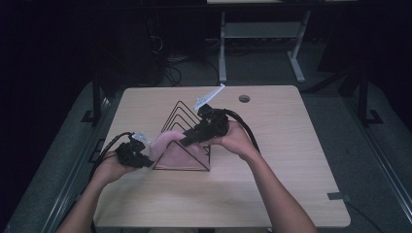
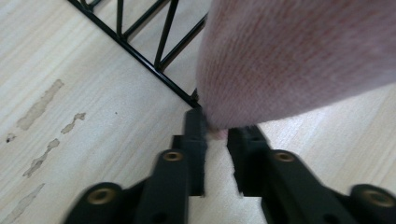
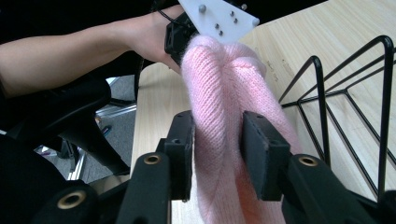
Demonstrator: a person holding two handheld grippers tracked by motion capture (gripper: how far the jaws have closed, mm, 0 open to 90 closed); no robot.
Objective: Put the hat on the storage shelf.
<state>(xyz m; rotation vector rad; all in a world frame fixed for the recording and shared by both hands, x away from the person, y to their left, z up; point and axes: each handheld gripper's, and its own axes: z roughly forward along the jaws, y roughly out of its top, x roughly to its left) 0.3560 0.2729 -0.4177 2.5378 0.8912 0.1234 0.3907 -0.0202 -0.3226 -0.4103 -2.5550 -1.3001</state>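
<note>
Pink knitted cloth [image 1: 171, 147], bunched into a long roll, draped at front of black wire rack [image 1: 180, 116] on wooden table [image 1: 291, 160]; long axis running between both grippers. Right gripper [image 3: 217, 135]: jaws narrowly parted, pads pressing roll's middle. Left gripper [image 2: 215, 135]: jaws narrow, only roll's tip between them, grip uncertain, looks released. Right hand [image 1: 238, 138] nearer rack
</note>
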